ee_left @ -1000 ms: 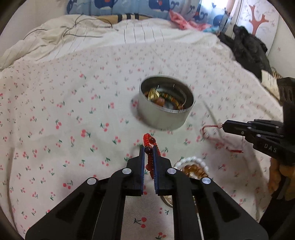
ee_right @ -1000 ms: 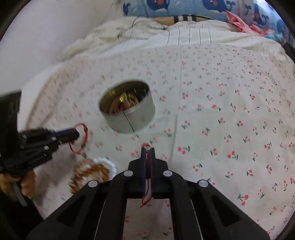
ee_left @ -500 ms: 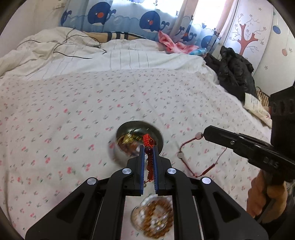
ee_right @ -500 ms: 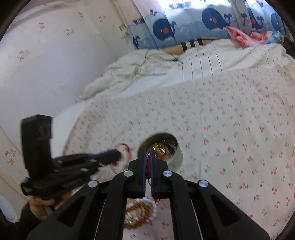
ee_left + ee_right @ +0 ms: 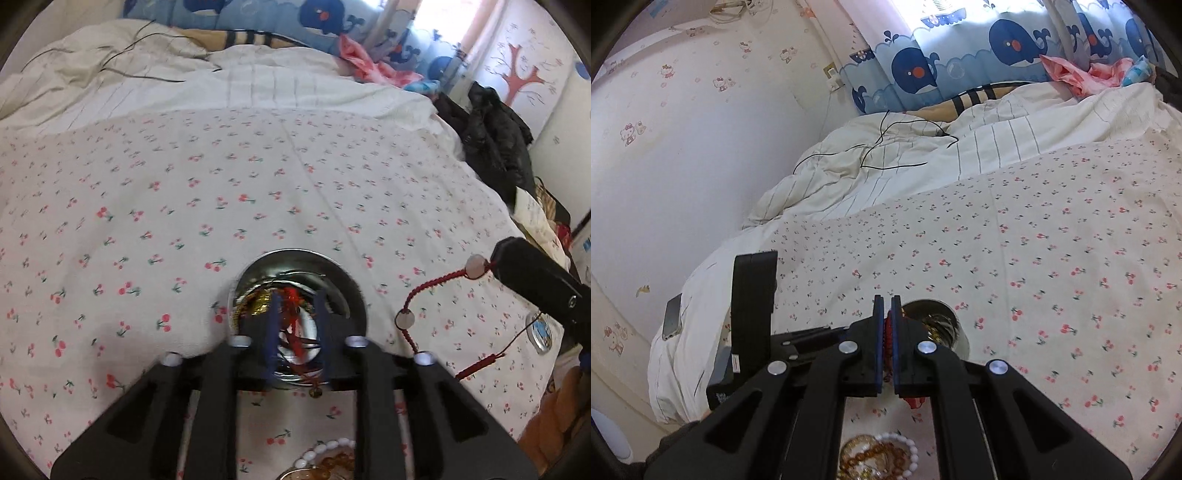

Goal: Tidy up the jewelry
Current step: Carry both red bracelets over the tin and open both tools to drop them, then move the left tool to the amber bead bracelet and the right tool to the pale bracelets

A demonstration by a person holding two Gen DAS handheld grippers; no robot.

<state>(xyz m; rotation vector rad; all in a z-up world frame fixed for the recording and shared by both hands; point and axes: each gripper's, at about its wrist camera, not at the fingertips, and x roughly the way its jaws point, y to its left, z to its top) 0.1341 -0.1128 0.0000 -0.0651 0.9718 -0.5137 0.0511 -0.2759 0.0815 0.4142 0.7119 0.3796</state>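
Observation:
A round metal tin (image 5: 343,273) with jewelry inside sits on the cherry-print bedsheet. My left gripper (image 5: 295,328) hangs right above it with its jaws apart, and a red braided bracelet (image 5: 293,325) drops between them into the tin. My right gripper (image 5: 885,332) is shut on a red cord bracelet (image 5: 886,334) with pale beads; in the left wrist view the cord (image 5: 417,295) dangles from its tip at right. The tin (image 5: 945,321) shows just beyond the right fingertips. The left gripper's body (image 5: 753,317) is at left.
A shallow dish (image 5: 877,458) with a white bead bracelet and amber beads lies near me on the sheet; it also shows in the left wrist view (image 5: 325,461). A phone (image 5: 672,317) lies at the bed's left edge. A rumpled duvet and black cable (image 5: 886,147) lie beyond.
Both grippers have moved over the tin. My left gripper has opened and released its red bracelet into the tin. The right gripper still pinches its cord.

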